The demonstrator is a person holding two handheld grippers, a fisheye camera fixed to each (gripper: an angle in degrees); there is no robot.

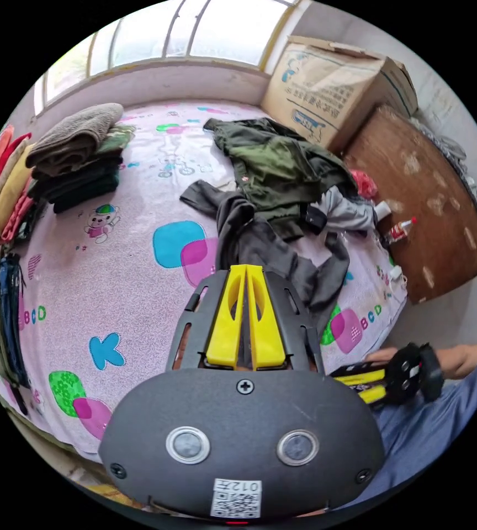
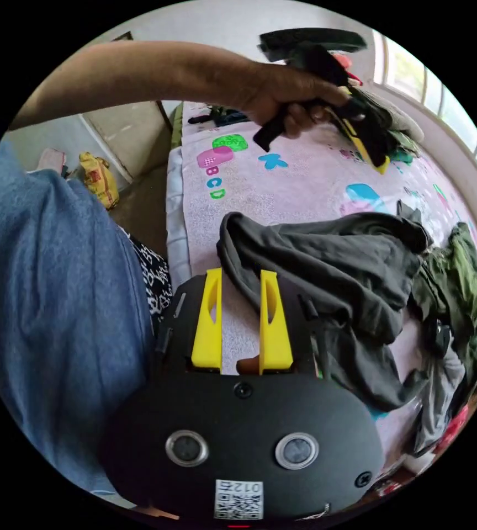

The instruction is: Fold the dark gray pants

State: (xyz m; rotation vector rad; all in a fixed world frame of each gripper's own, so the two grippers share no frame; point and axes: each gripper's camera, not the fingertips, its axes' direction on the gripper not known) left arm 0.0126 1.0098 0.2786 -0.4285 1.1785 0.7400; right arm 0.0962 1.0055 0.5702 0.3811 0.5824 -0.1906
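The dark gray pants (image 2: 327,259) lie crumpled on the bed (image 1: 111,276), beside green clothes (image 1: 277,160); the left gripper (image 1: 245,270) hovers with jaws closed and empty; the right gripper (image 2: 238,276) stands parted at the pants' edge; the step seems grasping, next spreading them flat.

Daylight's pouring in from the window (image 1: 194,33), which is blown out to white in both views. The bed (image 1: 111,265) is evenly lit with soft shadows only. Heavy fisheye bending and a black ring at the edges. The raised hand (image 2: 282,102) looks a little smeared; everything else is sharp.
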